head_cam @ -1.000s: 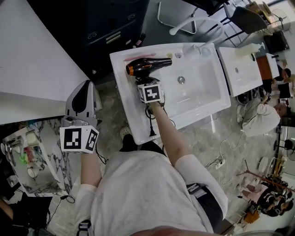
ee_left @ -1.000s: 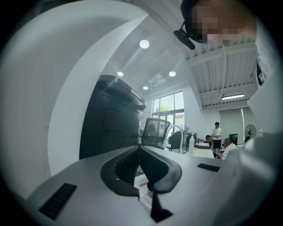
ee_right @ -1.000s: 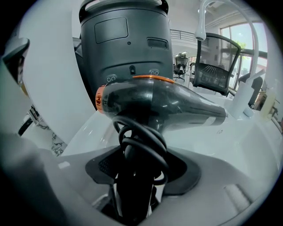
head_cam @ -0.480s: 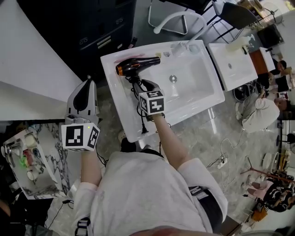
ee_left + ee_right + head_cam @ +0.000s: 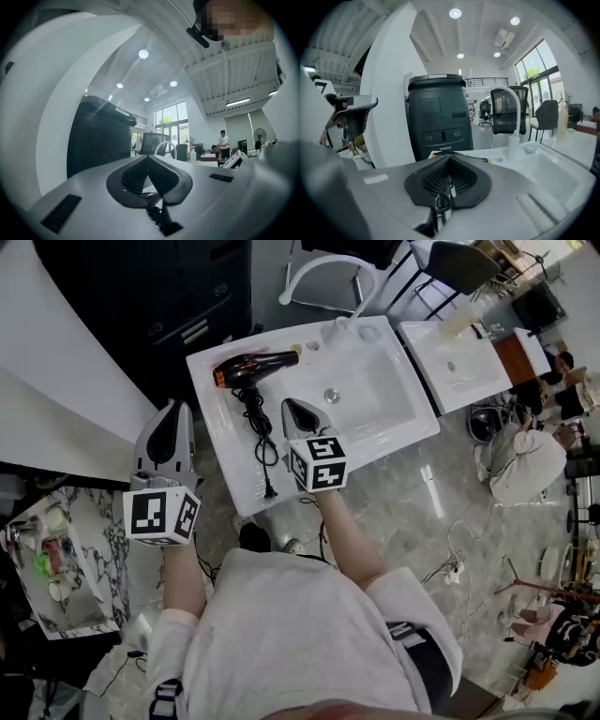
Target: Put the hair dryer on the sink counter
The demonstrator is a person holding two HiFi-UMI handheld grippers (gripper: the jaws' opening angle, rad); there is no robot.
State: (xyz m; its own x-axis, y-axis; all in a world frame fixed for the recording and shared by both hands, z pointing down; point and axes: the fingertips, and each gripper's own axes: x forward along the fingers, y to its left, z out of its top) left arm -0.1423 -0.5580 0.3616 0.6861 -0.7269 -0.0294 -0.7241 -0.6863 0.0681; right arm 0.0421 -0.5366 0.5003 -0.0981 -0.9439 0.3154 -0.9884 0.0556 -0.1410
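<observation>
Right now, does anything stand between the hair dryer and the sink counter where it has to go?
Nothing visible does: the hair dryer already lies on the sink counter, left of the basin, its cord trailing toward the front edge.

The right gripper (image 5: 298, 412) pulled away from the hair dryer (image 5: 246, 368), up and back toward the person. Its jaws had just been closing and came together with nothing between them. The black cord (image 5: 255, 427), partly hidden under it before, showed on the table (image 5: 217, 456).
</observation>
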